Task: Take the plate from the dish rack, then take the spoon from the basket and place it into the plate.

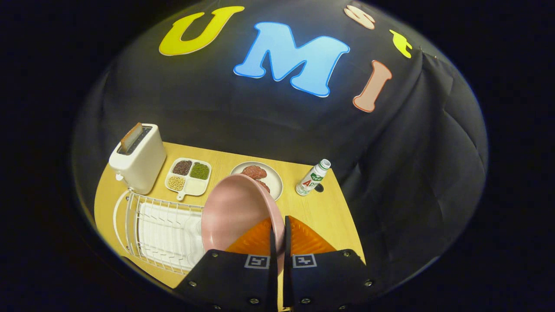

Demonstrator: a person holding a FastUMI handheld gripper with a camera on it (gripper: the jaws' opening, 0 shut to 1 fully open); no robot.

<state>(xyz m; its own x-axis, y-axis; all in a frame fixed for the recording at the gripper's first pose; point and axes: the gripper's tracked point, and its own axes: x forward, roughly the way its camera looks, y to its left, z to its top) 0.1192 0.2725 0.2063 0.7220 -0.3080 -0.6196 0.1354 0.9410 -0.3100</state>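
1. While the gripper (pixel 278 225) points toward the far side of the wooden table (pixel 329 216), its two orange fingers (pixel 303 238) stand almost together, both pressing on the rim of the pink plate (pixel 234 212) — clamped on it.
2. Held on edge and tilted, the plate rises to the left of the fingers, with its hollow face turned left toward the dish rack (pixel 160 229).
3. Just left of the fingers, the white wire rack lies on the table, with a white drip tray under its bars.
4. Beyond the rack, a white toaster (pixel 138 162) stands with a slice of bread (pixel 131 136) sticking out of its slot.
5. Ahead and slightly left, a white four-part dish (pixel 188 175) holds dark, green and pale beans in three sections.
6. Directly beyond the plate, partly hidden by it, a white plate with brown patties (pixel 260 173) sits on the table.
7. Ahead to the right, a small white bottle (pixel 313 177) stands near the table's far edge — its label has red and green print, but I cannot read the whole of it.
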